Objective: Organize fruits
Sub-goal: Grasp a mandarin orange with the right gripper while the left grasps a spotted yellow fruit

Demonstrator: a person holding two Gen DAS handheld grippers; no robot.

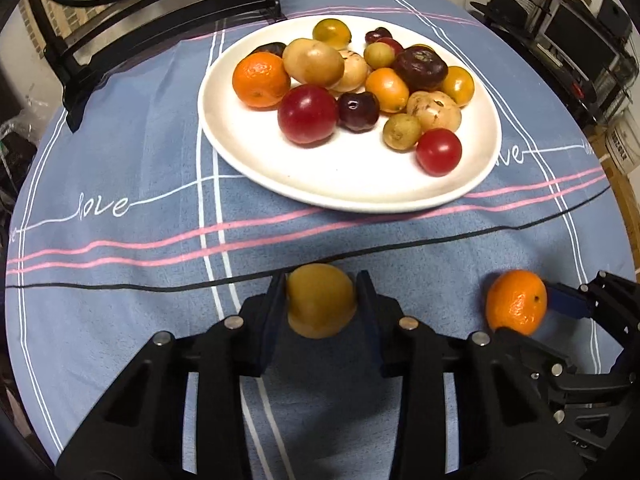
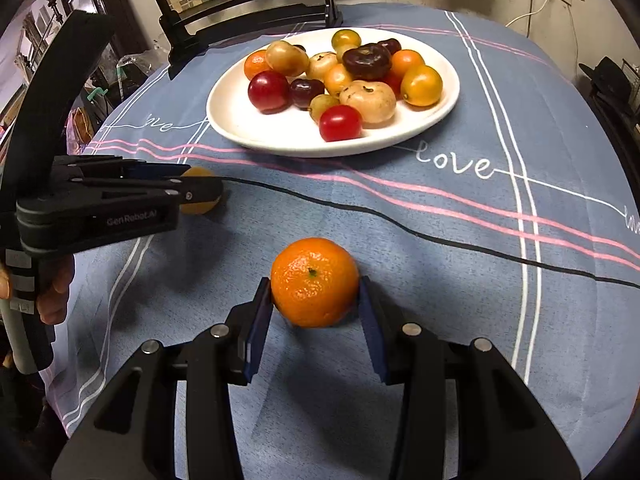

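A white plate (image 1: 344, 184) holds several fruits: tangerines, red and dark plums, yellow and tan fruits. It also shows in the right wrist view (image 2: 280, 136). My left gripper (image 1: 321, 300) is shut on a yellow fruit (image 1: 320, 300), low over the blue tablecloth in front of the plate; that fruit also shows in the right wrist view (image 2: 204, 200). My right gripper (image 2: 316, 288) is shut on a tangerine (image 2: 315, 282), just right of the left gripper; the tangerine also shows in the left wrist view (image 1: 516, 302).
A blue tablecloth (image 1: 140, 168) with pink and white stripes covers the round table. A black mirror stand (image 1: 120, 32) stands behind the plate at the far left. Clutter and shelves (image 1: 580, 48) lie beyond the table's right edge.
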